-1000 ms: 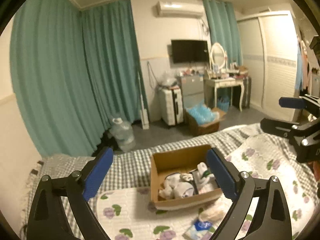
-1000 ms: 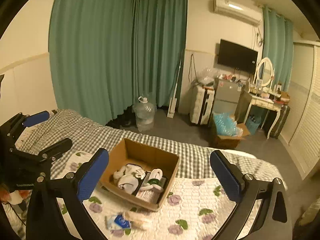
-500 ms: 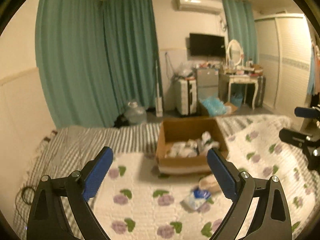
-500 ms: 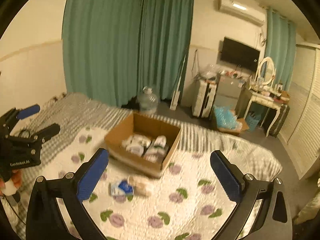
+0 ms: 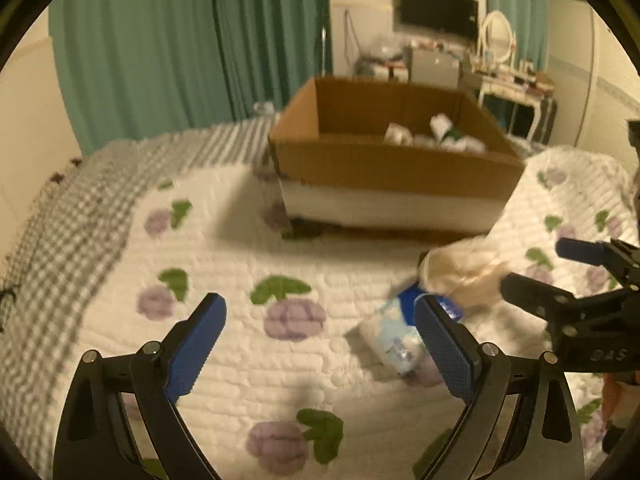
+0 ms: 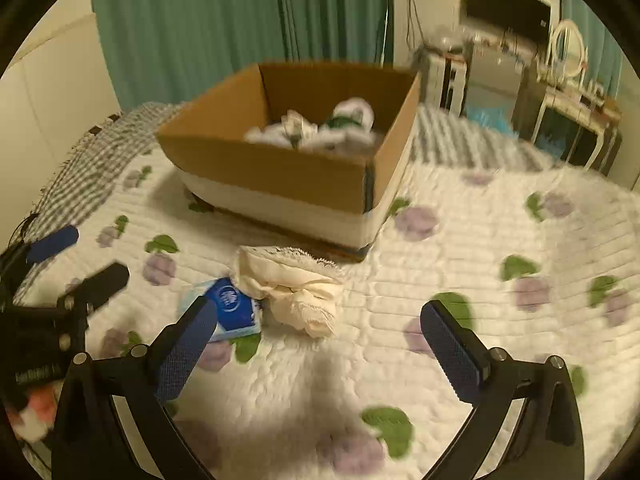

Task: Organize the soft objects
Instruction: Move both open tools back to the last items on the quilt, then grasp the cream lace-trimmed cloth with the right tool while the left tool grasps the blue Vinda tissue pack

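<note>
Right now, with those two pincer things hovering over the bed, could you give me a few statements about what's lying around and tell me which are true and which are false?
1. The cardboard box already has soft white items inside. True.
2. The cream cloth bundle lies inside the box. False: it lies on the quilt, in front of the box.
3. The blue tissue pack lies right beside the cloth bundle. True.
4. The right gripper is shut on the cloth. False: its jaws stand wide apart, holding nothing.
5. The left gripper is open and empty. True.
</note>
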Demonstrator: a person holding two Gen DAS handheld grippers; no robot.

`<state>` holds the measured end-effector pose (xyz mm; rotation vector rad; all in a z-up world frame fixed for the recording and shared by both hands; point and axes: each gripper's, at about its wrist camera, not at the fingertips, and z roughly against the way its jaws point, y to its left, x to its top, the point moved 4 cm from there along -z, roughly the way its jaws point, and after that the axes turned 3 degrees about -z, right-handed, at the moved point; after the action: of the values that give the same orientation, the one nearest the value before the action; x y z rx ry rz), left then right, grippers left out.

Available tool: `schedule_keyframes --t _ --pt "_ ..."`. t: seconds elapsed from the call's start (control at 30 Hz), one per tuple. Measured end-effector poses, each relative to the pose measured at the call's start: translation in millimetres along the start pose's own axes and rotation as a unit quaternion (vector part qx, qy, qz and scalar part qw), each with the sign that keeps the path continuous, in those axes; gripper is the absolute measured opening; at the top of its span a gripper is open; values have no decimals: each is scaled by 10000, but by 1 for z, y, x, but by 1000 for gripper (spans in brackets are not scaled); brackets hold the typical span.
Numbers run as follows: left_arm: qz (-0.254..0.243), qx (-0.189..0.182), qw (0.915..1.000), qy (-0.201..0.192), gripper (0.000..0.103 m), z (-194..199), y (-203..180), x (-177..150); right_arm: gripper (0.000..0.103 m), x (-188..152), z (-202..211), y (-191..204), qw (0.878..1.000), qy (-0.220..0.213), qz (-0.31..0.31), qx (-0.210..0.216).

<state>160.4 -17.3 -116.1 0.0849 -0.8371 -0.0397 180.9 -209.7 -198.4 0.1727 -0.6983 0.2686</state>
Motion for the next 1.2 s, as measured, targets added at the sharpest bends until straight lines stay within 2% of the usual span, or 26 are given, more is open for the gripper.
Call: schedule_keyframes --t 0.17,0.23,0.3,0.33,0.37,0.4,0.5,0.67,0.93,1.1,1.2 --pt "101 26 9993 370 97 -34 0 -14 102 2 -54 -5 9995 257 -156 43" --pt "205 -41 9984 528 97 -43 2 -19 95 3 -67 -11 9987 332 -348 182" --pt "252 -99 9978 604 97 -49 4 -22 81 4 -73 -14 9981 393 -397 275" --pt "258 -87 9977 629 97 -51 4 -24 77 5 -74 -14 9981 397 -374 272" --pt "259 -89 9975 655 97 -53 4 -25 66 6 -74 -14 9982 401 -339 301" --pt "263 -109 9973 683 97 -55 4 -25 49 6 -72 -13 9980 411 -311 374" --pt "241 -227 9963 794 97 -58 -1 -27 26 5 -68 -7 9987 414 -81 286" --pt "210 -655 9929 968 97 -53 -17 -31 23 2 -45 -12 9999 152 -66 -33" --pt "-23 -1005 9884 1135 97 -53 -53 -27 23 -1 -2 -52 9983 -279 -441 -265" --pt "-117 -897 9884 1216 97 -74 -63 -20 23 -4 3 -81 9959 -296 -825 -212" --pt "-250 -752 9870 1395 97 -89 -71 -22 23 -4 4 -89 9953 -286 -891 -243"
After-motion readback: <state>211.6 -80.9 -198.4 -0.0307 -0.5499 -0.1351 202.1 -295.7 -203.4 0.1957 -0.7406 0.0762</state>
